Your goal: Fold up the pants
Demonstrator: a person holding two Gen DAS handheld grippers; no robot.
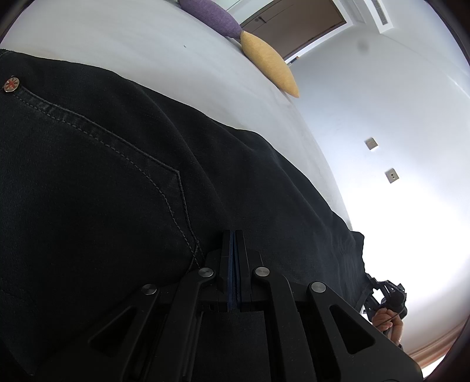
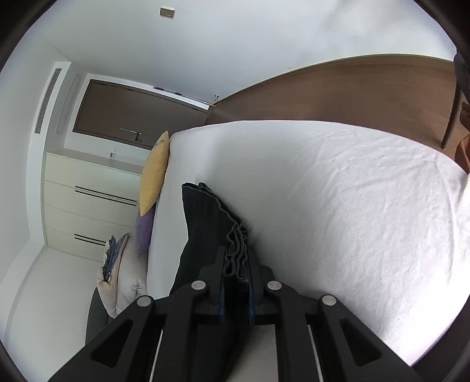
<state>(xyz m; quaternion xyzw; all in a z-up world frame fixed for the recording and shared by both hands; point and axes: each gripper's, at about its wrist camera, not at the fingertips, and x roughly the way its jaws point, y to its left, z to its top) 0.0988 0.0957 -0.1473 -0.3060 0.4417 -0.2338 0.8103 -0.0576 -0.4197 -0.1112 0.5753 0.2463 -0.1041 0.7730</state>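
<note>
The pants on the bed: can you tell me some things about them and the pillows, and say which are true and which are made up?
1. The pants are dark. True.
2. The pants lie on the floor. False: they lie on the white bed.
3. A yellow pillow sits beside a purple pillow. True.
4. The right tongs are nowhere near cloth. False: a wavy edge of the pants is between them.
5. The left tongs are wide open. False: they are shut.

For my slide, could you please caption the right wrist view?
Right tool pinching the wavy hems of dark pants on a white bed.
</note>
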